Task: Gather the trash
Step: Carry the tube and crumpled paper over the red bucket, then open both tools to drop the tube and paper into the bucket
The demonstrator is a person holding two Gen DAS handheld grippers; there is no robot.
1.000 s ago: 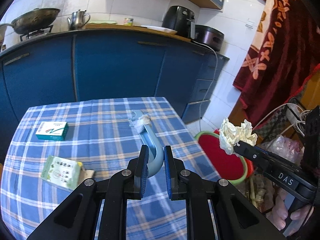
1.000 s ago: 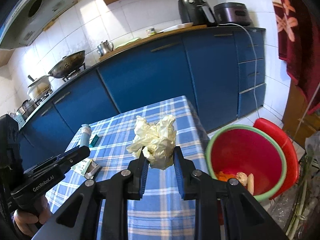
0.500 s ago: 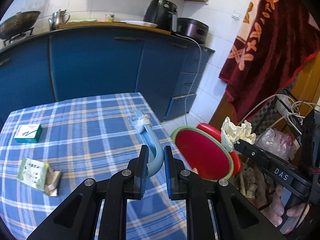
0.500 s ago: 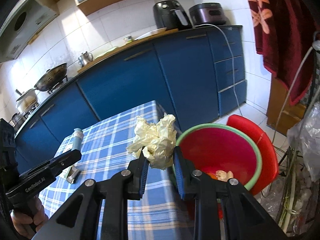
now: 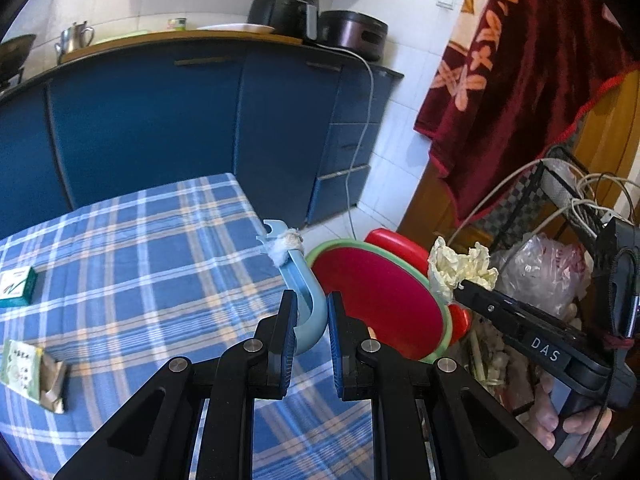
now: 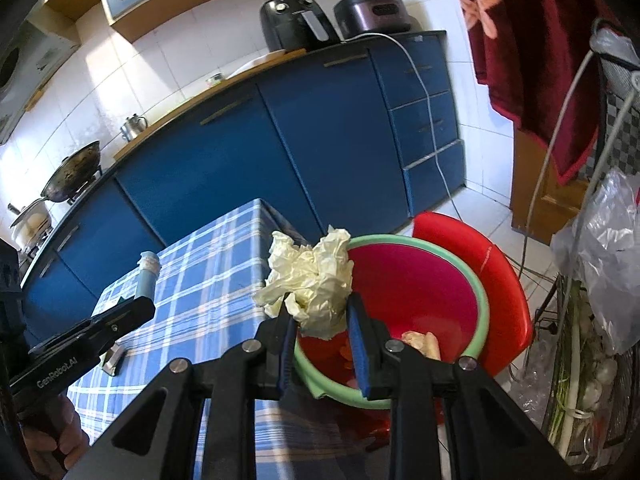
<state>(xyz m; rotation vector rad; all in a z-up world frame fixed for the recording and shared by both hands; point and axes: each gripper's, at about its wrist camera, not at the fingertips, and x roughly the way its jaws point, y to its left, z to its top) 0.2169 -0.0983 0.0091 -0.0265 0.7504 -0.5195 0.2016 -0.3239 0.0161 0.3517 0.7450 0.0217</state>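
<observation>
The right gripper [image 6: 320, 320], low at center frame, pinches crumpled paper [image 6: 310, 280] above a red bin [image 6: 416, 292] (green-rimmed), while the left gripper [image 5: 312, 320] clamps a blue hook [image 5: 304, 292] beside the checked table [image 5: 140, 260].

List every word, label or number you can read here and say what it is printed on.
"DAS": white letters on the body of the right claw, left wrist view.
"GenRobot.AI": white letters on the body of the left claw, right wrist view.
Teal box on the table: print too small to read.
Green packet: characters too blurred to read.
Air fryer and rice cooker: markings unreadable.
</observation>
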